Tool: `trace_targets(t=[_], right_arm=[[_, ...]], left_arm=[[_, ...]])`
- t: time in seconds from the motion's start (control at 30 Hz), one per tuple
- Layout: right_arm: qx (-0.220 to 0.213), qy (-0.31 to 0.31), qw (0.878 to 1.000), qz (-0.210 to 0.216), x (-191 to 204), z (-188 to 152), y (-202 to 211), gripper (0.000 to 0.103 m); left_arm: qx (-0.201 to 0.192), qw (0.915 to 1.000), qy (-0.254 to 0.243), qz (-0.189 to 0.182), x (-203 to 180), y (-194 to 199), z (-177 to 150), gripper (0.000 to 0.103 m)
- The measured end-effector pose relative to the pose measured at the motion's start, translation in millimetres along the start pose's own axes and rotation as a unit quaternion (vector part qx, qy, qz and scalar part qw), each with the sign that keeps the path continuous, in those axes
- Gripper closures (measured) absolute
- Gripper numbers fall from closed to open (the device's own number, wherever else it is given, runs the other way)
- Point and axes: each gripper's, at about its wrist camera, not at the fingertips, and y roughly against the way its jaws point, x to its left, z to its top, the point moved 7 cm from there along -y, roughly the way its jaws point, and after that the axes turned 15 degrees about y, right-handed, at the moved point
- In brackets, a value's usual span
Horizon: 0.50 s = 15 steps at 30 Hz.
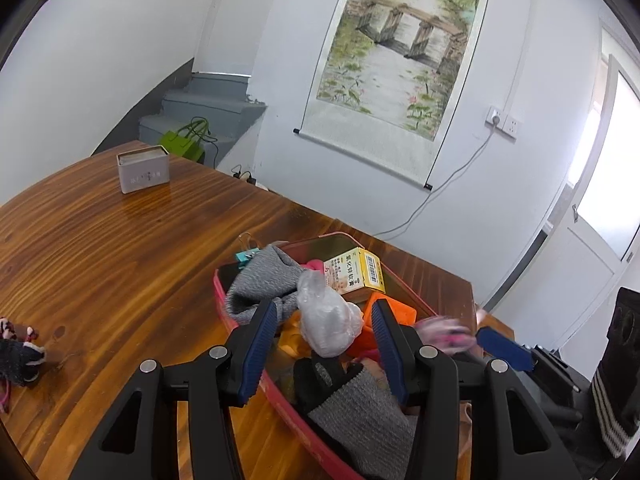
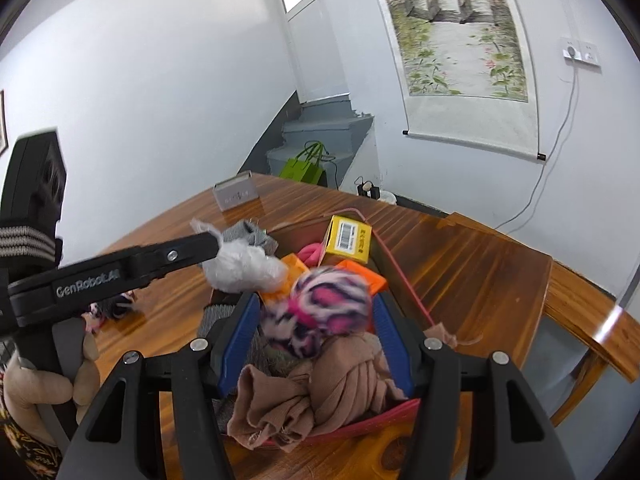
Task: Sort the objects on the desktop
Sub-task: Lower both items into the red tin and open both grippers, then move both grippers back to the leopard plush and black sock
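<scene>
Right wrist view shows my right gripper [image 2: 316, 326] with its jaws apart around a fuzzy pink, black and white striped sock ball [image 2: 320, 306], blurred, above the pink plastic tray [image 2: 400, 280]; I cannot tell whether the pads touch it. It looks light, soft and squashy, so I'd pinch it across its fat middle. My left gripper [image 1: 326, 334] hangs parted around a crumpled clear plastic bag [image 1: 328, 320] over the same tray: feather-light, slippery, best caught by a bunched fold.

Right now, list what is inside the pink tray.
Pink tray holds grey socks, a yellow box, orange pieces, a tan stocking, and a crumpled plastic bag. Whatever lies beneath them is hidden.
</scene>
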Motion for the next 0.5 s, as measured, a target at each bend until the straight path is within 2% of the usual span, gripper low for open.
trace_targets(t=[0.23, 0.4, 0.43, 0.47, 0.5], right_arm=[[-0.015, -0.003, 1.0, 0.004, 4.2, 12.0, 7.9, 0.04], [-0.001, 0.007, 1.0, -0.011, 12.0, 8.5, 1.7, 0.04], [0.005, 0.015, 1.0, -0.019, 14.4, 7.1, -0.7, 0.04], [0.01, 0.019, 0.999, -0.024, 16.3, 6.0, -2.6, 0.04], [0.012, 0.02, 0.999, -0.026, 17.8, 5.5, -3.1, 0.04]], left_arm=[[-0.004, 0.9998, 0.015, 0.012, 18.8, 12.7, -3.9, 0.052], [-0.006, 0.999, 0.035, 0.027, 40.7, 20.1, -8.3, 0.052], [-0.005, 0.9986, 0.041, 0.034, 47.6, 21.2, -10.2, 0.05], [-0.005, 0.9982, 0.046, 0.039, 52.9, 22.0, -11.7, 0.038], [-0.007, 0.9978, 0.05, 0.043, 58.3, 23.8, -12.8, 0.031]])
